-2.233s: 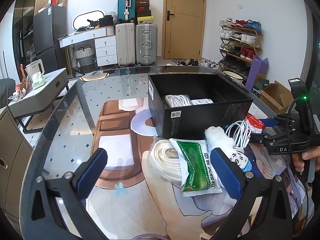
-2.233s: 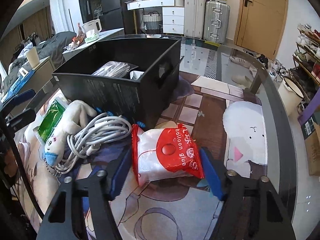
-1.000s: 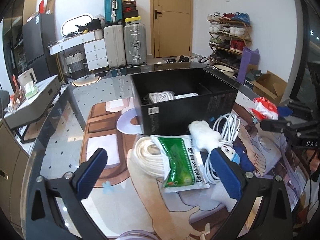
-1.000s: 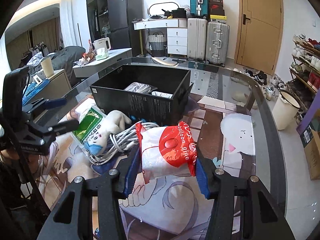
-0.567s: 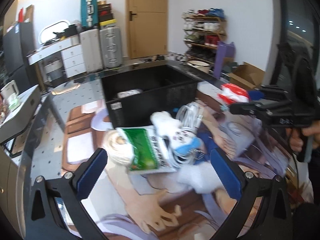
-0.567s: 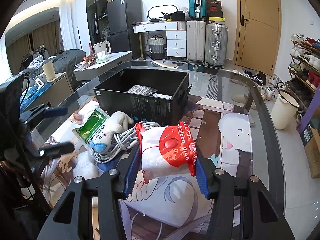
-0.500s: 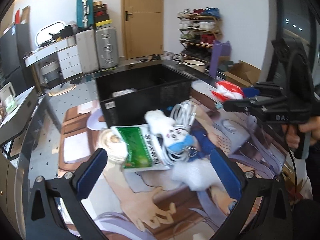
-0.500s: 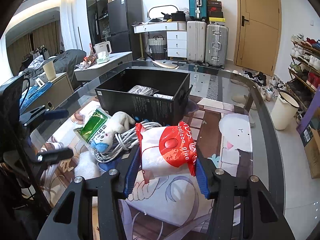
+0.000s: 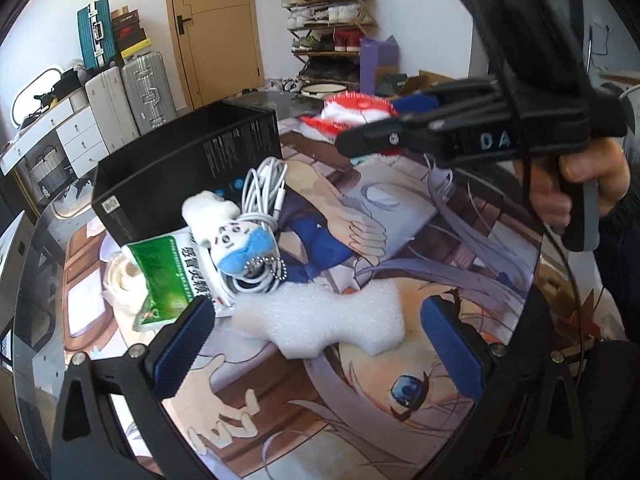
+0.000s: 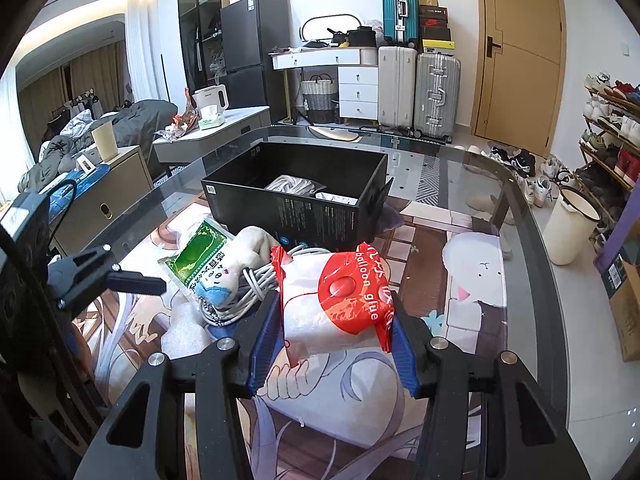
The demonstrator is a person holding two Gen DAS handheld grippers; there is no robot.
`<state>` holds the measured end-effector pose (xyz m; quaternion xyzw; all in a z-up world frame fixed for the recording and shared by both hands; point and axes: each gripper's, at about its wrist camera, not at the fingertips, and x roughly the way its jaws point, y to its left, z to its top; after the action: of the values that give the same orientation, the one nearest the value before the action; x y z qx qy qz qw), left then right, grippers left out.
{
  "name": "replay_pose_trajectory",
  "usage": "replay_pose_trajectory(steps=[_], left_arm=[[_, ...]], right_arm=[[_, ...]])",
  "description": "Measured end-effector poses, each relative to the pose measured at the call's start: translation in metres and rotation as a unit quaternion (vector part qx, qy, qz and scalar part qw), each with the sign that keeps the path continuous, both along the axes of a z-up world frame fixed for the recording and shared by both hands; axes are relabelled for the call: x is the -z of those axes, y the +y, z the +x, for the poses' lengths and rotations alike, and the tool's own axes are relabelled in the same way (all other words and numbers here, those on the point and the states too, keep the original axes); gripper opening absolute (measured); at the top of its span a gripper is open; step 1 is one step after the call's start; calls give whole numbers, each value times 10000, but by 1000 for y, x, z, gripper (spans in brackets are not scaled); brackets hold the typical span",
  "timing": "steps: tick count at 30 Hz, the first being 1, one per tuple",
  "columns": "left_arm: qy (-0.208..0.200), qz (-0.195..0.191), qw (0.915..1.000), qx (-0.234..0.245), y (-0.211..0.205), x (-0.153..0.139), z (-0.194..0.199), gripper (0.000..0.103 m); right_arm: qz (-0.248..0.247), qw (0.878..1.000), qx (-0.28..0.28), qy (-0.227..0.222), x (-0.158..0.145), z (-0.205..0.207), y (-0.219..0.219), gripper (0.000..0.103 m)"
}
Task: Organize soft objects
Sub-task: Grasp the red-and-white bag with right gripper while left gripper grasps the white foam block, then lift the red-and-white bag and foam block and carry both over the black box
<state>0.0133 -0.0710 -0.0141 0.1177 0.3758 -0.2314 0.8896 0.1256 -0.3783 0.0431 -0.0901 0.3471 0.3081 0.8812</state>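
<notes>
My left gripper point(image 9: 318, 344) is open and low over the printed mat, with a white foam piece point(image 9: 320, 320) lying just beyond and between its blue pads, untouched. Past the foam sit a white plush toy with a blue end point(image 9: 228, 236), a coil of white cable point(image 9: 260, 200), a green packet point(image 9: 164, 276) and a black box point(image 9: 192, 168). My right gripper point(image 10: 332, 340) is shut on a red-and-white balloon glue bag point(image 10: 340, 304), held above the mat in front of the black box point(image 10: 296, 208). The left gripper point(image 10: 120, 276) shows at the left edge of the right wrist view.
The box holds a bagged white rope bundle point(image 10: 292, 186) and a flat packet. A white rope coil point(image 9: 124, 276) lies under the green packet. A person's hand point(image 9: 580, 176) grips the right gripper's handle. The glass table's edge point(image 10: 532, 240) curves along the right, with a white bucket point(image 10: 568, 224) beyond it.
My left gripper has swung right and rolled, from facing the green packet to facing the white foam piece. The right gripper has stayed still with the bag in it.
</notes>
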Motion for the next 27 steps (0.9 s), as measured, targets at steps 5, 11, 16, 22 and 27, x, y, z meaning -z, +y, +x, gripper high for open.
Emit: replay_pose_trajectory(steps=[5, 11, 16, 22, 27], left_arm=[[199, 29, 9998, -26, -1, 7, 5, 103], [373, -85, 9992, -108, 3, 10, 10, 96], [267, -111, 9996, 13, 4, 7, 4, 89], [6, -197, 9998, -72, 10, -6, 1, 89], [-328, -239, 9978, -529, 28, -20, 2, 89]], right_arm=[[-4, 10000, -28, 21, 0, 0, 1, 52], [-8, 10000, -58, 35, 1, 1, 2, 52], [-15, 10000, -73, 25, 1, 1, 3, 52], [5, 10000, -69, -35, -2, 0, 3, 52], [77, 9999, -62, -133, -7, -4, 2, 51]])
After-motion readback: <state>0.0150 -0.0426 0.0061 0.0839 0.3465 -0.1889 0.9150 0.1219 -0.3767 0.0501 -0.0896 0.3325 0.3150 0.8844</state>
